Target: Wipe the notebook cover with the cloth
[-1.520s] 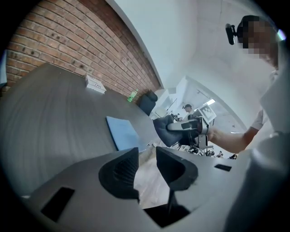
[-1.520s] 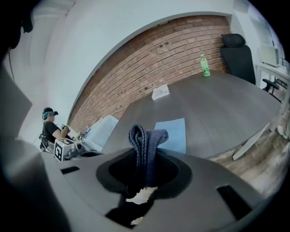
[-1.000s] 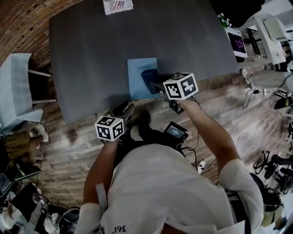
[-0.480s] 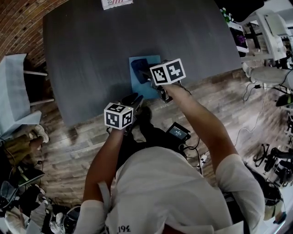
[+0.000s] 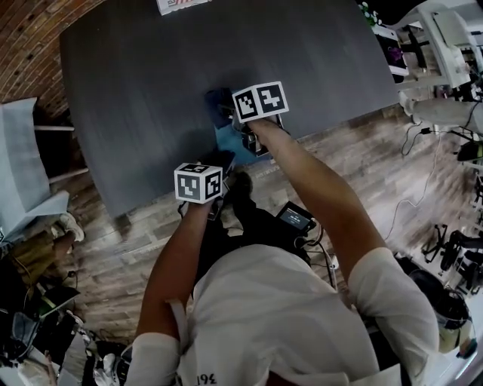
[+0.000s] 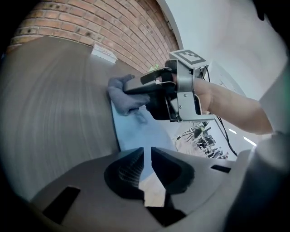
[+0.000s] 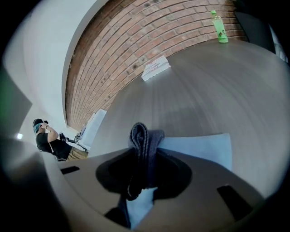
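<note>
Wiping stroke in hand.

Head view: right gripper over the far end of the blue notebook, which lies by the table front edge. Dark cloth apparently on the cover, contact masked by the marker cube. Left gripper just short of the notebook's near edge.

Left gripper view: jaws have just been closing, thin slit left, nothing between.

Right gripper view: jaws clamped on a cloth fold.

Next: drag the cloth toward the near edge, pressed flat; the notebook likely needs steadying.

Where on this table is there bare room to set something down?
Bare: the table left of the notebook, up to the white box at the far edge, and right of it toward the green bottle. Crowded: the near edge, where the left gripper and right gripper meet at the notebook and cloth.
</note>
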{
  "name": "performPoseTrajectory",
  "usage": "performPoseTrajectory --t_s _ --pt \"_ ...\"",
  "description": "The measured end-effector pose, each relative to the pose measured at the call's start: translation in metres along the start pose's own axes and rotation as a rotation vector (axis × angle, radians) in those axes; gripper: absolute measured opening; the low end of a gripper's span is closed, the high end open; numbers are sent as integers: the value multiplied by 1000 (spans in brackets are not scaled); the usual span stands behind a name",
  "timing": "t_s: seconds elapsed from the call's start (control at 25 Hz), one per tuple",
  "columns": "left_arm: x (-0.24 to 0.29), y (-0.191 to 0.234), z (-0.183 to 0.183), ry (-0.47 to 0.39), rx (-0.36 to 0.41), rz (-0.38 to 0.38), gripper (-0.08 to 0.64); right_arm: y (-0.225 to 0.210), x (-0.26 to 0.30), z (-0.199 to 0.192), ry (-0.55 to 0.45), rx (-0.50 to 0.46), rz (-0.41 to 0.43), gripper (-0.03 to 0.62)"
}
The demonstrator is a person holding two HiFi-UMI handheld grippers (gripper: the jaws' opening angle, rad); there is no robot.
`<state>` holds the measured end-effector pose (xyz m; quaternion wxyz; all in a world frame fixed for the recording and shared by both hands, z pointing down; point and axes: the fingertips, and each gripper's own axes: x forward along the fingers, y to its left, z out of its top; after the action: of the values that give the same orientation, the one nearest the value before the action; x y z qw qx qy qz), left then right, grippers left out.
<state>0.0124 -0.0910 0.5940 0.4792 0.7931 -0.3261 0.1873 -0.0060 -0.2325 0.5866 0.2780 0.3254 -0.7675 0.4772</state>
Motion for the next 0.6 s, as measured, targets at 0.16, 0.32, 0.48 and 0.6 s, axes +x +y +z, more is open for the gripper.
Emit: performPoseTrajectory --t_s 0.16,0.32,0.48,0.6 --pt "0 -1 -1 3 -18 14 63 -6 -4 -2 -9 2 -17 114" --pt "-1 1 -1 -12 -22 22 62 -13 -9 -2 -21 -23 -59 114" --pt "-1 2 -1 -26 -30 20 66 -26 -18 -3 -34 -30 -99 114" --pt "-1 0 -1 -33 -29 24 69 -39 -29 -6 -47 -24 -124 114"
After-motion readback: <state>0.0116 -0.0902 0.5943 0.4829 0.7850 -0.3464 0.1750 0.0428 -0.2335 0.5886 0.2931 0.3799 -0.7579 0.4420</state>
